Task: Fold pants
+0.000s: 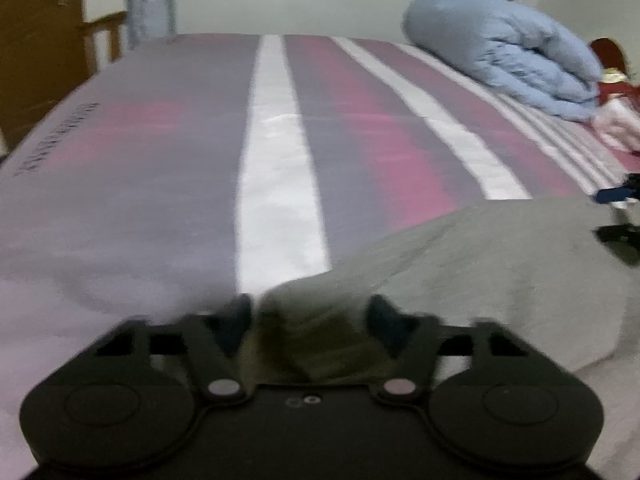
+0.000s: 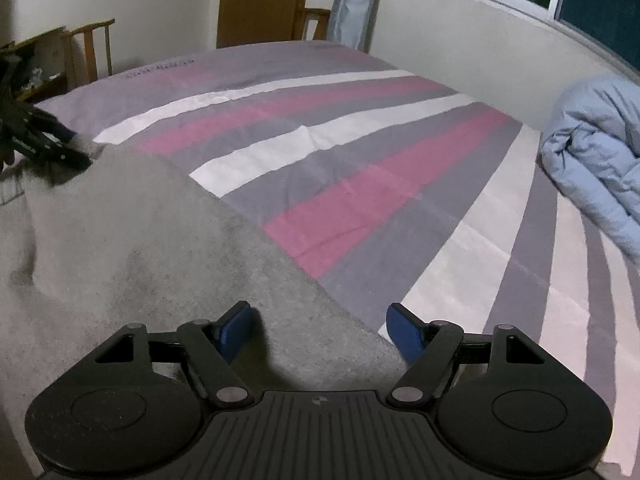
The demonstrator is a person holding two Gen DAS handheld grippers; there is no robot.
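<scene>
Lying on the striped bed (image 2: 360, 184), grey pants (image 2: 132, 240) cover its near left part. Left gripper (image 1: 310, 316): jaws clamped on a bunched fold of the fabric. Right gripper (image 2: 320, 324): jaws apart, straddling the pants' edge; blue duvet (image 2: 592, 152) well apart.

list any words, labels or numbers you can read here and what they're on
Nothing can be read.
Dark row of lettering on the striped bedsheet, near its far edge: too small and blurred to read.
The same lettering in the left wrist view: motion-blurred, unreadable.
Gray pants: no print visible.
</scene>
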